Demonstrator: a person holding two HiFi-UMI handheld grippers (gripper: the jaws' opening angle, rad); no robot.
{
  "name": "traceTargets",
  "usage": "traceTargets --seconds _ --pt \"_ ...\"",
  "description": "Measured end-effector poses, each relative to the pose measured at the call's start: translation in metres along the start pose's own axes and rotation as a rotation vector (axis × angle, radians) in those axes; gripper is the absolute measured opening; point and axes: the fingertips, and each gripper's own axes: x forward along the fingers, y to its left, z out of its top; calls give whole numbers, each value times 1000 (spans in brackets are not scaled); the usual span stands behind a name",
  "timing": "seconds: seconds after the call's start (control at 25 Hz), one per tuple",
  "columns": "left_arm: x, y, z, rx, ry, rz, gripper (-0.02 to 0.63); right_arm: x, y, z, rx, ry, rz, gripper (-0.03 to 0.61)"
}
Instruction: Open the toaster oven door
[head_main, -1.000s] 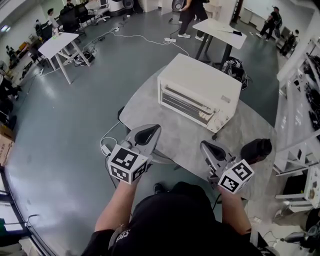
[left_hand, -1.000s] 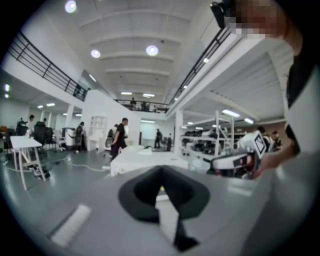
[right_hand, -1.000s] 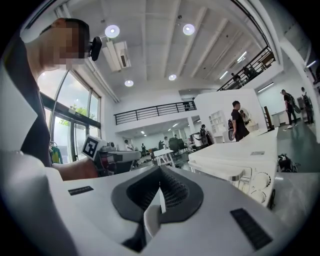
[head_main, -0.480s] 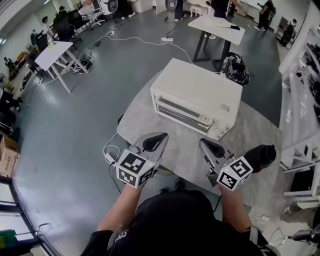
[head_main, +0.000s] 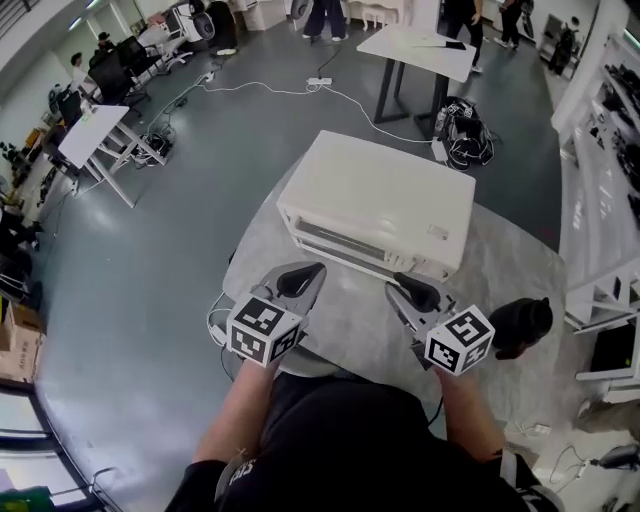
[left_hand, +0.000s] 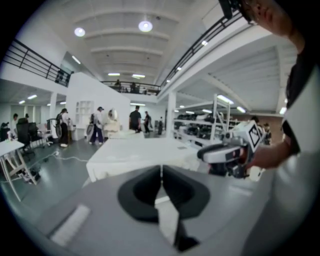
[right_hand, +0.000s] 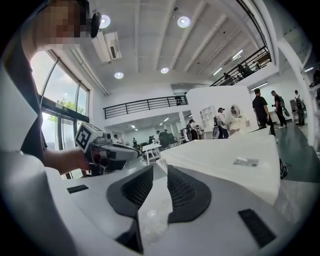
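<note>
Head view, toaster oven: the white toaster oven (head_main: 375, 205) is being carried by the grey table (head_main: 345, 325), with its door facing the person and lying shut.
Head view, grippers: the left gripper (head_main: 300, 278) and right gripper (head_main: 410, 291) are being held side by side near the oven's front, apart from it.
Left gripper view, jaws: the jaws are being kept together with nothing clamped; the oven is being seen just ahead.
Right gripper view, jaws: the jaws are being held apart, having just been opening; nothing is being held between them, and the oven's top is being seen ahead to the right.
</note>
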Motion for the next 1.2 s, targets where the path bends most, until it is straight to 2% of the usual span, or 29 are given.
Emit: traceTargets --seconds 0.24,0.36,0.48,0.64,0.8,1.08,1.2 --pt "34 32 6 45 38 -108 23 19 -23 1 0 77 -102 120" --pt "52 39 2 97 78 -188 91 32 -32 -10 3 133 -166 144" --pt "63 43 -4 190 132 -266 167 42 -41 -22 3 204 -235 154" --pt "68 47 -19 276 195 -364 189 48 -46 -29 17 228 -327 153" --pt "76 52 -41 314 266 -419 224 50 -50 -33 0 237 -411 133" --pt "74 48 -46 388 247 -496 250 53 -50 -35 -69 275 -574 150" --pt "69 45 -50 378 232 -520 259 52 -47 -39 -74 269 -615 149"
